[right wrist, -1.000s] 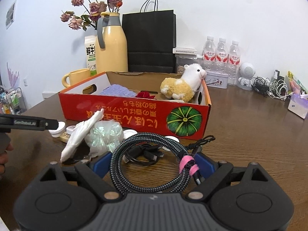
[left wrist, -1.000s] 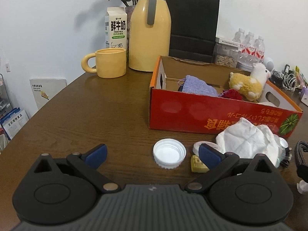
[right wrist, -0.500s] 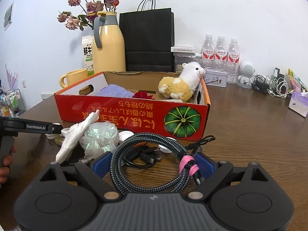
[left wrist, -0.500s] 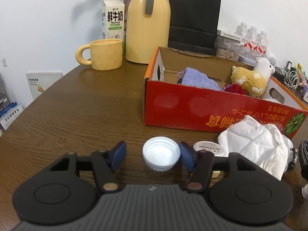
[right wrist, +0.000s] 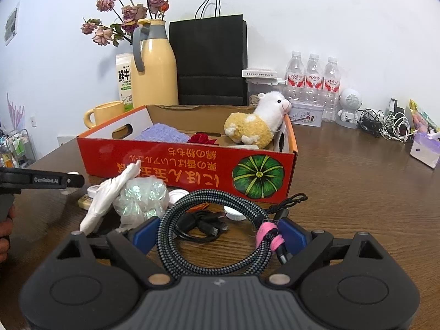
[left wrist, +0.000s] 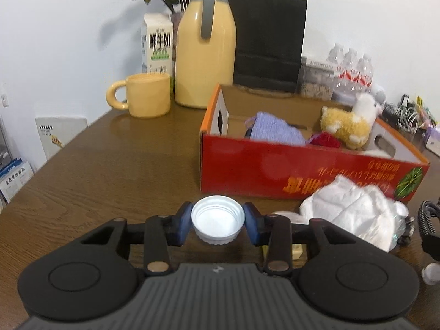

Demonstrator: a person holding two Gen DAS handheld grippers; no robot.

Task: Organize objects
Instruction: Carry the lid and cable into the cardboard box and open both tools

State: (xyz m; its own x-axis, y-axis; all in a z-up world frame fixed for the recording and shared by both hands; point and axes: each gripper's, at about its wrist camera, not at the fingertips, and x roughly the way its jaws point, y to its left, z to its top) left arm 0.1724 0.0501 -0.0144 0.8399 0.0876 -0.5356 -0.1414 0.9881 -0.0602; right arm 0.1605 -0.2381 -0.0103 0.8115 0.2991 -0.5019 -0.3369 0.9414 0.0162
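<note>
A white bottle cap (left wrist: 216, 221) sits open side up between the blue pads of my left gripper (left wrist: 217, 220). The jaws are closing and both pads touch its rim. Just beyond it stands the red cardboard box (left wrist: 247, 170), holding a purple cloth (left wrist: 275, 130), a red flower and a plush alpaca (left wrist: 346, 126). In the right wrist view a coiled braided cable (right wrist: 209, 195) with a pink tie (right wrist: 268, 233) lies on the table between the wide-set fingers of my right gripper (right wrist: 218, 232). Its pads rest against both sides of the coil. My left gripper's finger (right wrist: 55, 180) shows at the left edge.
A crumpled white bag (left wrist: 349, 206) and small white lids (right wrist: 233, 214) lie in front of the box. A yellow mug (left wrist: 148, 95), yellow jug (left wrist: 205, 55), milk carton, black paper bag (right wrist: 211, 60) and water bottles (right wrist: 313, 82) stand along the back. Loose cables (right wrist: 385, 123) lie far right.
My left gripper's jaws went from wide open to closed around the white cap, moving slightly forward over it. The right gripper and the cable coil stayed as they were.
</note>
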